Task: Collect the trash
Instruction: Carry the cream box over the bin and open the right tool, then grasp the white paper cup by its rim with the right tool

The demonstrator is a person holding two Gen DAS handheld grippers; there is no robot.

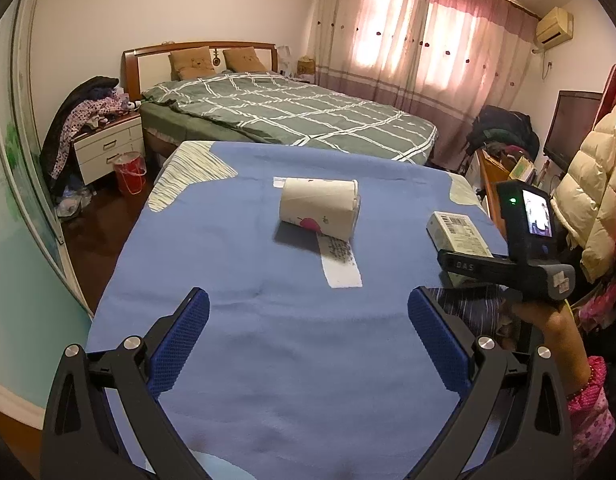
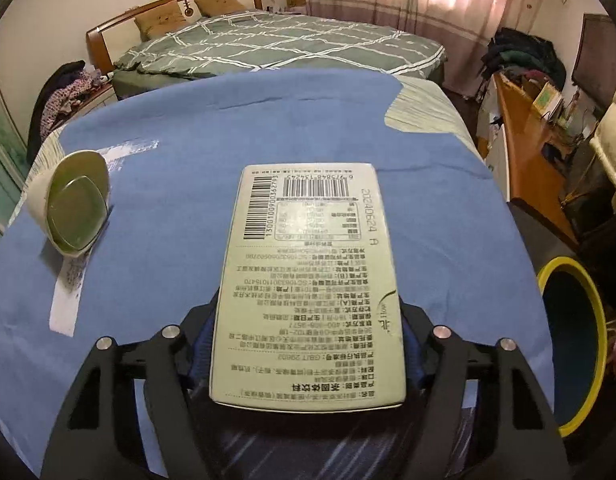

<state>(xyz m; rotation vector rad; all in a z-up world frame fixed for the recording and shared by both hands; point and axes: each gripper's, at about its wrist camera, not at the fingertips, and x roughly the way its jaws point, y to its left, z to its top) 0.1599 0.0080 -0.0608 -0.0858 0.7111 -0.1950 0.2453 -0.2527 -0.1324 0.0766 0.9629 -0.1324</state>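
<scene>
A paper cup [image 1: 319, 208] lies on its side on the blue cloth [image 1: 236, 264], partly on a white paper strip [image 1: 341, 262]. My left gripper [image 1: 308, 308] is open and empty, short of the cup. My right gripper [image 2: 308, 340] is shut on a pale green printed box [image 2: 311, 280] and holds it above the cloth; the box also shows in the left wrist view [image 1: 459, 236]. In the right wrist view the cup [image 2: 74, 208] lies left of the box, its open mouth toward the camera, with the paper strip [image 2: 68, 296] below it.
A yellow-rimmed bin [image 2: 569, 344] stands right of the table. A bed [image 1: 292, 116] is behind the table. A red bucket [image 1: 128, 172] and a nightstand [image 1: 108, 148] are at the left. A cluttered desk [image 2: 535, 136] and coats [image 1: 591, 208] line the right.
</scene>
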